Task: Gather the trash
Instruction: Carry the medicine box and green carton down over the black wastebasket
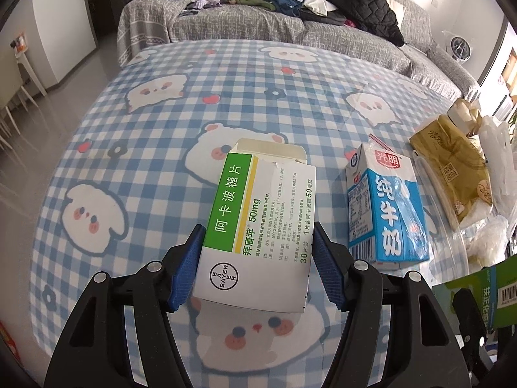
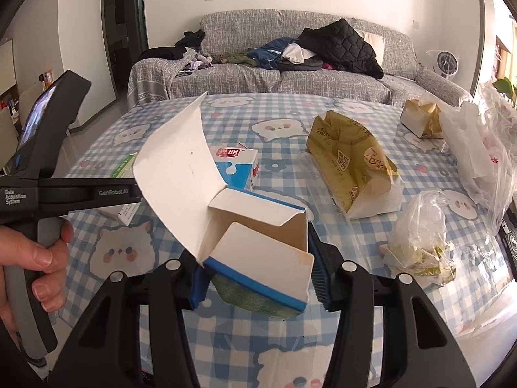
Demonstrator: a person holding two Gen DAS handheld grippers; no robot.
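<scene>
A: What does the left gripper (image 1: pixel 255 265) hold?

B: A white and green medicine box (image 1: pixel 258 223). The 2 blue pads squeeze its sides, and it is up off the checked tablecloth (image 1: pixel 155 148), with its far flap open.

A: And the right gripper (image 2: pixel 255 278)?

B: It pinches a blue and white carton (image 2: pixel 258 258) between its pads (the lid flaps stick up and lean left). That carton is also off the table.

A: What sits behind them?

B: In the left wrist view, a blue milk carton (image 1: pixel 386 207) stands just right of the medicine box. Further right lies a gold tissue pack (image 1: pixel 452 174).

A: Any bags?

B: Yes. In the right wrist view, a small clear bag (image 2: pixel 420 242) with scraps sits near on the right, and a big white plastic bag (image 2: pixel 481 148) is behind it. Far back is a grey sofa (image 2: pixel 290 77) piled with clothes.

A: Who holds the left tool?

B: A hand (image 2: pixel 35 258), at the left edge.
</scene>
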